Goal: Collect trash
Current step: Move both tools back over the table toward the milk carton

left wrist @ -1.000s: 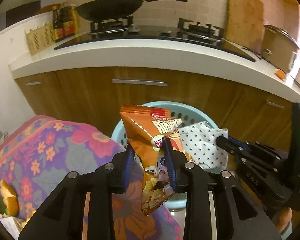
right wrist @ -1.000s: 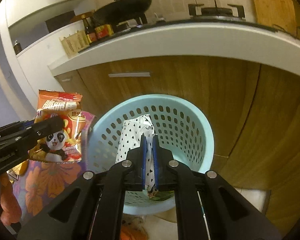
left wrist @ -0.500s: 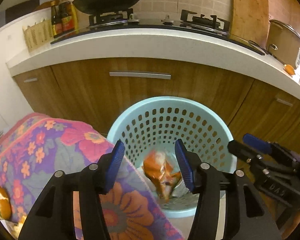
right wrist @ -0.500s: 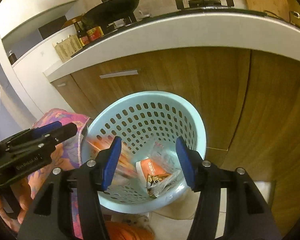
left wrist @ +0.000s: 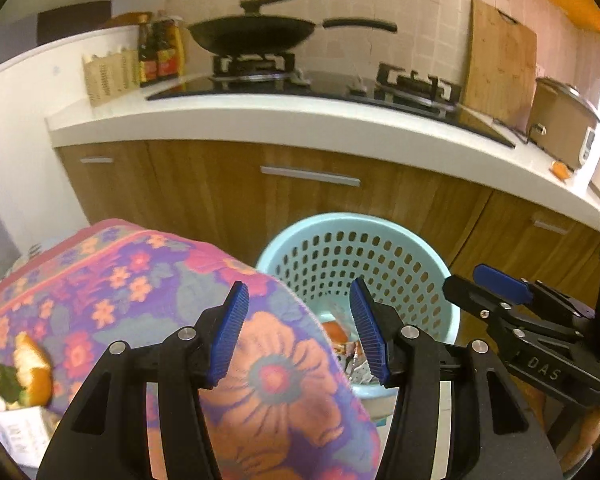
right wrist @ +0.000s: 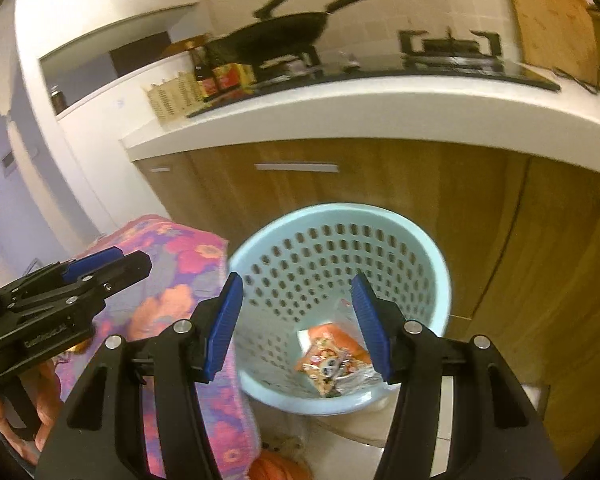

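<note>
Below the white kitchen counter (left wrist: 340, 120), perforated bin (right wrist: 428, 248) beside floral cloth (left wrist: 120, 280), both grippers spread apart, holding nothing.

The right gripper (left wrist: 496, 292) body reads "DAS".

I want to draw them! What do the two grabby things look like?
Each tool is black plastic with two long fingers, silver screws at the joints and ridged blue pads on the fingertips. The left tool and right tool look the same. From the side, the right one shows white letters "DAS". No cables show. A bare hand grips the left one.
</note>
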`<state>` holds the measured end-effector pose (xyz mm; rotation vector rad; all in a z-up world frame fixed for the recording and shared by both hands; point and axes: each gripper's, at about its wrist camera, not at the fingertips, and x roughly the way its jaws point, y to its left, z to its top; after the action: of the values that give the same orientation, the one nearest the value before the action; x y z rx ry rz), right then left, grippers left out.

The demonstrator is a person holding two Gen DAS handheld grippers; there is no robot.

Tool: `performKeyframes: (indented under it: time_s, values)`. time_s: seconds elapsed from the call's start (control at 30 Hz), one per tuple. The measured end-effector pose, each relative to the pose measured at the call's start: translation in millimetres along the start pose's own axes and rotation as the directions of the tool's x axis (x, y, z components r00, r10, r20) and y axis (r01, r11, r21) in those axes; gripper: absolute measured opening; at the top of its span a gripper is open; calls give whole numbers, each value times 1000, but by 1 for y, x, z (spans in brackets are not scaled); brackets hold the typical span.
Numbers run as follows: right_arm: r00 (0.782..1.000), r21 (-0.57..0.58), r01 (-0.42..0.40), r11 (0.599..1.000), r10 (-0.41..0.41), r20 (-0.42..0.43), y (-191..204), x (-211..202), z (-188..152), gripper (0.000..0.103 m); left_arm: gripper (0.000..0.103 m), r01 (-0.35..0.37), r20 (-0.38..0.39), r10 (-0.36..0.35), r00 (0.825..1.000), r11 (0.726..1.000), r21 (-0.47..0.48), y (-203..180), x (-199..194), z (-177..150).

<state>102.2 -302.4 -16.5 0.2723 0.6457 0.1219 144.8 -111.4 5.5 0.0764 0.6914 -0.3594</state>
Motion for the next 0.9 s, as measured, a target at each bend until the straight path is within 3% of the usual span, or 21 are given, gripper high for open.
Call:
performKeyframes:
  time_s: [0.23, 0.47, 0.7, 0.9]
  values:
    - [997, -102, -75, 992, 77, 7, 62, -8, -5, 57, 51, -33, 66, 38, 997, 997, -72, 37, -53, -14]
    - [984, -214, -178, 961, 175, -32, 136, -2, -22, 57, 52, -103, 126, 124, 984, 981, -163, 87, -111, -36]
    - [970, -276, -243, 930, 232, -73, 193, 11, -31, 57, 52, -213, 128, 255, 958, 939, -271, 153, -156, -68]
    - [966, -318, -258, 912, 238, -99, 226, 25, -40, 57, 55, -279, 82, 333, 939, 880, -384, 214, -178, -100]
